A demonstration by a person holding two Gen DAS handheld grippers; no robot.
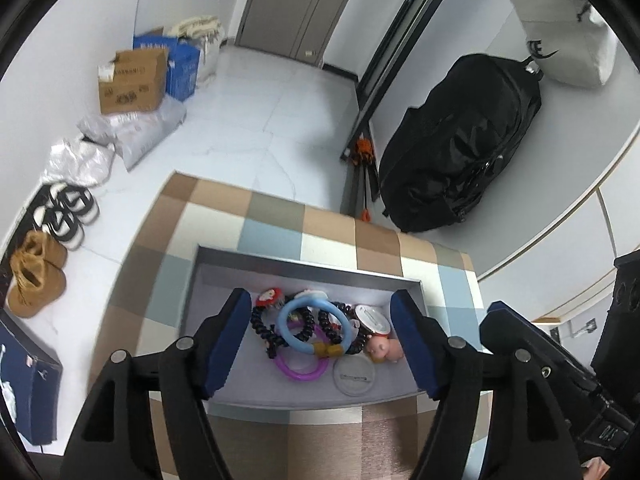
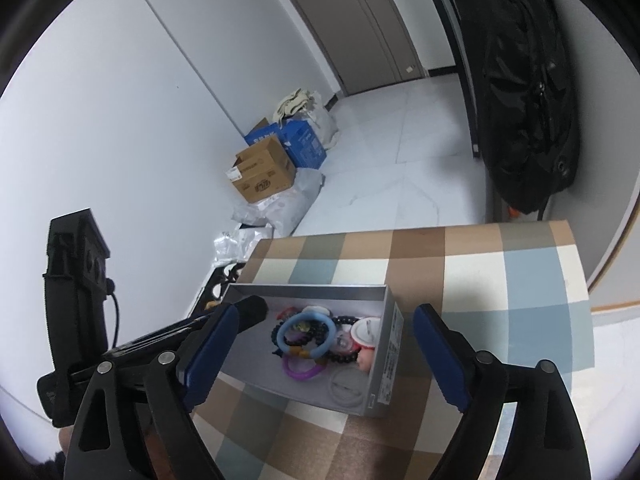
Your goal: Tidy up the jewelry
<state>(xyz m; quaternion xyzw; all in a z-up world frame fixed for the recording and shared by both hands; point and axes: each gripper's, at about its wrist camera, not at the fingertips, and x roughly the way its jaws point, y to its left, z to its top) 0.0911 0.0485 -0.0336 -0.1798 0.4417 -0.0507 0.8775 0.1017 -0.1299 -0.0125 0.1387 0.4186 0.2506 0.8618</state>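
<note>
hidden: purple ring (image 1: 303,370) partly under blue ring (image 1: 313,326) | cut off: blue box (image 1: 24,380) at left edge

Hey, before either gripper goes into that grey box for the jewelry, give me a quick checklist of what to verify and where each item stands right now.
1. Left gripper open and holding nothing: ok, its blue pads stand wide apart above the pile.
2. Right gripper open and holding nothing: ok.
3. Grey box uncovered and flat on the checked cloth: ok.
4. Light blue bangle free to lift: not ok, it lies on top but dark bead bracelets run under and through it.
5. Purple ring reachable: not ok, partly under the bangle.
6. A sorted spot for each piece: cannot tell, no dividers show.
</note>
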